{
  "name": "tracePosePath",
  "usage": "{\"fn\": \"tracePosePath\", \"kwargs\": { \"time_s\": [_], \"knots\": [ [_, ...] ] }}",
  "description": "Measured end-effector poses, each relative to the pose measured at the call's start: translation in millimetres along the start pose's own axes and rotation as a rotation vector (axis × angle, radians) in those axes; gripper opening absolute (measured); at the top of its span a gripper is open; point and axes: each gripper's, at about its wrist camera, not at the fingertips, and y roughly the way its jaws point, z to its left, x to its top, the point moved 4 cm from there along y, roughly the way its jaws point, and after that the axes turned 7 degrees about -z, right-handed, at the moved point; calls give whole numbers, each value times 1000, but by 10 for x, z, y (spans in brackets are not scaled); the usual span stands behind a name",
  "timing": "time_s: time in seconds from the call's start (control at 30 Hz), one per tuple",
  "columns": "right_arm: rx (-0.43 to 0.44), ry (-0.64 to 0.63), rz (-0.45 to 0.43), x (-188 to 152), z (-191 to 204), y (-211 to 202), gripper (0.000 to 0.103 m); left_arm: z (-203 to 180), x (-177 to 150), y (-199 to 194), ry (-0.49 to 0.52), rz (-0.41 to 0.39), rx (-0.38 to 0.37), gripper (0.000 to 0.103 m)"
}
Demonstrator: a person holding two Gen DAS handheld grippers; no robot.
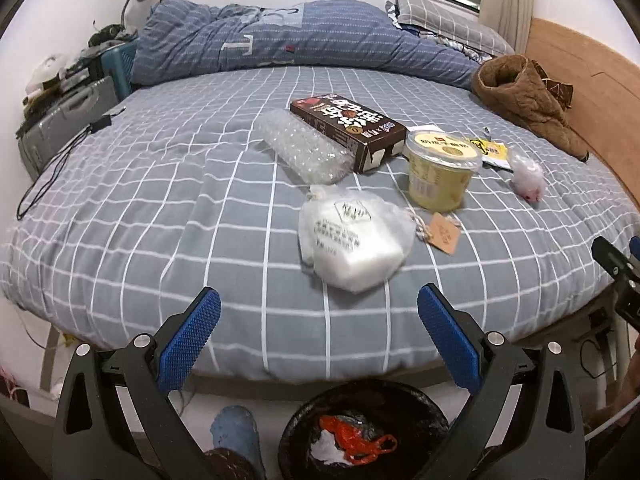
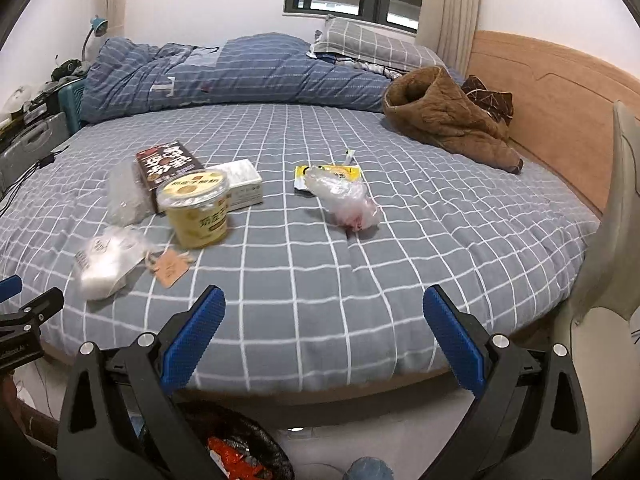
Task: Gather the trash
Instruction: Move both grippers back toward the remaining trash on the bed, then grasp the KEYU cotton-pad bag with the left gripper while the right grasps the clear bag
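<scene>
Trash lies on the grey checked bed (image 1: 160, 208): a white plastic packet (image 1: 352, 240), a bubble-wrap roll (image 1: 304, 146), a brown carton (image 1: 348, 126), a yellow lidded cup (image 1: 440, 168), a brown paper tag (image 1: 444, 232), a yellow sachet (image 2: 332, 174) and a crumpled clear bag (image 2: 344, 200). A white box (image 2: 244, 184) sits behind the cup. A black-lined bin (image 1: 364, 436) holding red and white scraps stands on the floor below the bed edge. My left gripper (image 1: 320, 340) is open over the bed edge, just short of the packet. My right gripper (image 2: 324, 340) is open and empty, well short of the clear bag.
A blue quilt (image 1: 280, 40) and pillow (image 2: 372, 46) lie at the back, a brown fleece garment (image 2: 448, 120) by the wooden headboard (image 2: 560, 112). A grey case (image 1: 60, 120) and black cable (image 1: 52, 172) sit at the left. A blue-socked foot (image 1: 236, 436) stands beside the bin.
</scene>
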Motion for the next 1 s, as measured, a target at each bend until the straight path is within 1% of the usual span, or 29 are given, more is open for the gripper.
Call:
{"fn": "tracePosePath", "kwargs": {
  "time_s": [0.3, 0.4, 0.6, 0.7, 0.8, 1.0],
  "knots": [
    [-9, -15, -3, 192, -82, 384, 95, -130, 171, 307, 31, 21, 10, 97],
    [-25, -18, 2, 262, -151, 553, 95, -160, 237, 421, 32, 28, 16, 97],
    [-26, -25, 10, 401, -218, 894, 95, -193, 322, 614, 46, 42, 20, 97],
    [-20, -40, 27, 447, -212, 1096, 92, -221, 380, 744, 68, 48, 27, 97],
    [-22, -52, 43, 477, -223, 1292, 90, -229, 406, 849, 74, 64, 26, 97],
    [-13, -29, 89, 472, -293, 1582, 83, -272, 361, 980, 81, 106, 6, 96]
  ]
}}
